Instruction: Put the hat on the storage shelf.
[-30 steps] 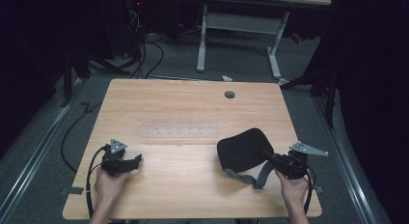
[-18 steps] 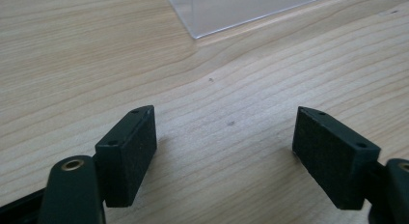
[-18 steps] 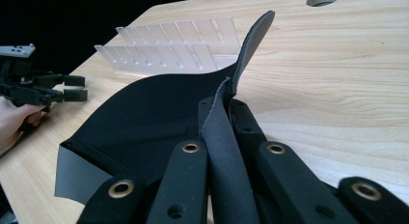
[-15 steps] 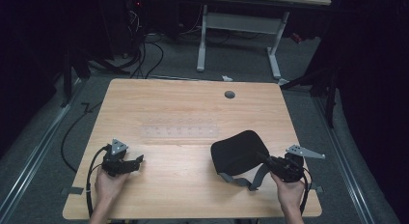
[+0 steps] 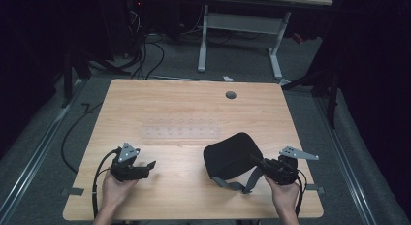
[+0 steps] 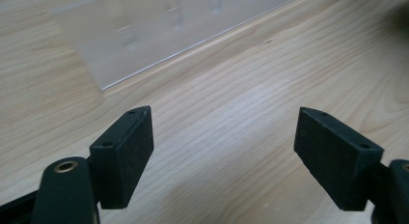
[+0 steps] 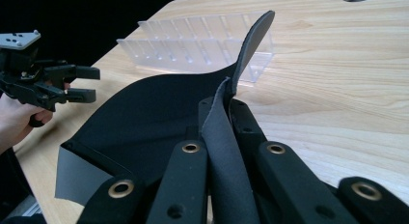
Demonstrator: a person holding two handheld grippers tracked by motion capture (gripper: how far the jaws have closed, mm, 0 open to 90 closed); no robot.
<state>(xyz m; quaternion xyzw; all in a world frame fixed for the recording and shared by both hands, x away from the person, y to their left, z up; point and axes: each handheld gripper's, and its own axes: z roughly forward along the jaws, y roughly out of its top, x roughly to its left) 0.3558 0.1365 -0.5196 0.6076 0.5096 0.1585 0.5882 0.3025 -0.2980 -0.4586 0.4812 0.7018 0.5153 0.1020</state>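
Item: black sleep mask [image 5: 231, 154], soft padded fabric, matte, with a domed oval body and a flat grey elastic strap [image 5: 241, 182] trailing from its near edge. It lies on the near right part of the counter [image 5: 184, 108], the strap side raised. In the right gripper view the fabric [image 7: 159, 118] bows up into a curved flap, which suggests the hold is meant to lift or drag the piece by its edge rather than by its bulk.

Right gripper [image 5: 268, 165]: jaws pressed together, pinching a fold of the mask's strap end [image 7: 224, 151] between the black pads; a hand [image 5: 285, 196] carries it from the near edge.

Left gripper [image 5: 144, 168]: jaws spread wide over bare wood, nothing between the foam-faced pads [image 6: 126, 151]; well apart from the mask, apparently waiting to take a second hold.

Clear plastic organiser tray [image 5: 180, 133]: rigid, transparent, divided into a row of small compartments, lying mid-counter just beyond the mask.

Counter: pale wood-grain laminate, smooth, with a round cable grommet [image 5: 230, 95] near the far edge.
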